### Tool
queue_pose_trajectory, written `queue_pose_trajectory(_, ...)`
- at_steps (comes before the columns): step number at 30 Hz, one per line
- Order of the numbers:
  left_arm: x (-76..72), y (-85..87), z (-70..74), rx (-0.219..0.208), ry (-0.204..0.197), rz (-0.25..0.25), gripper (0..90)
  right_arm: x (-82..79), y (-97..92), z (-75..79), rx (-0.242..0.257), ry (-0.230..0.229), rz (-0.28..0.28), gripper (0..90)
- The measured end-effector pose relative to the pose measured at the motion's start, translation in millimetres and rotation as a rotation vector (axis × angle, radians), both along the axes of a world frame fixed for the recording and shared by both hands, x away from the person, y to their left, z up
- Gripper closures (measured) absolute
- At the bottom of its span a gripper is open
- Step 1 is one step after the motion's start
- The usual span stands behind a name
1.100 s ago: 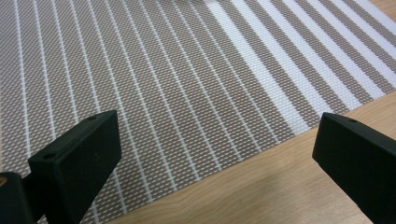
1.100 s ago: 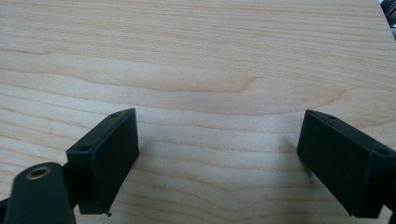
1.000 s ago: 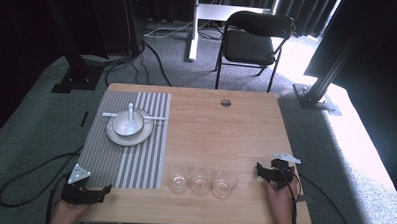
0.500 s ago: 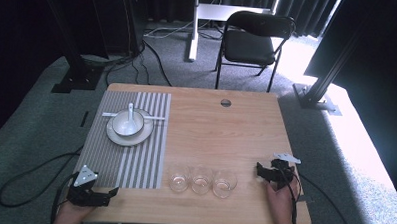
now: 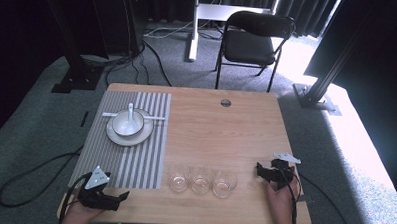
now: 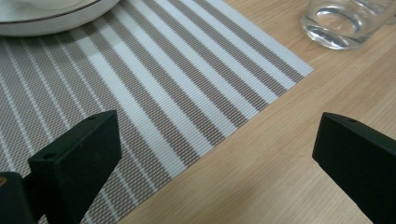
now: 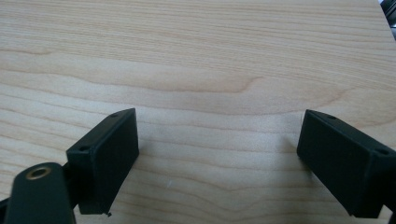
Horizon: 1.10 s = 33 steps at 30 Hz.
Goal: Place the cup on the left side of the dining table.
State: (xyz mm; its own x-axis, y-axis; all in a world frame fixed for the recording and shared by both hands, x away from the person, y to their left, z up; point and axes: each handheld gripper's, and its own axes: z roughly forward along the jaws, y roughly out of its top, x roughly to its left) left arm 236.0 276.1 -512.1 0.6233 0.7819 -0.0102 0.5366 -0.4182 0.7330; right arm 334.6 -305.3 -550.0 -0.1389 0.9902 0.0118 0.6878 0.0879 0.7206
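Note:
Three clear glasses (image 5: 201, 180) stand in a row near the table's front edge. One glass (image 6: 344, 21) shows at the top right of the left gripper view. My left gripper (image 5: 124, 195) lies at the front left corner, open, its jaws wide apart over the corner of the striped placemat (image 6: 154, 84). Nothing is between them. My right gripper (image 5: 259, 171) rests at the front right, open and empty over bare wood (image 7: 201, 70), to the right of the glasses.
A white plate (image 5: 129, 132) with a bowl and spoon (image 5: 131, 116) sits on the striped placemat (image 5: 135, 155) at the left. The plate's rim (image 6: 51, 21) shows in the left gripper view. A round hole (image 5: 226, 102) lies near the table's far edge. A chair (image 5: 253, 41) stands beyond.
My left gripper has shifted a little to the right along the front edge. The right gripper has stayed put.

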Motion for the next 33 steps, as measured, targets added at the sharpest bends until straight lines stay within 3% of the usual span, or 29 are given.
queue_pose_trajectory(12, 0.9, -13.5, 7.5, -0.031, -0.02, -0.052, 1.8, 0.0, 0.0, 0.0, 0.0, 0.0, 0.0, 12.2)
queue_pose_trajectory(16, 1.5, -21.7, 9.8, -0.022, -0.023, -0.081, 1.8, 0.0, 0.0, 0.0, 0.0, 0.0, 0.0, 12.2)
queue_pose_trajectory(20, 3.6, -29.9, 10.7, -0.043, -0.019, -0.114, 1.8, 0.0, 0.0, 0.0, 0.0, -0.001, 0.0, 12.2)
queue_pose_trajectory(33, 11.5, -59.5, 3.3, -0.017, -0.017, -0.181, 1.8, 0.0, 0.0, 0.0, 0.001, 0.0, 0.0, 12.2)
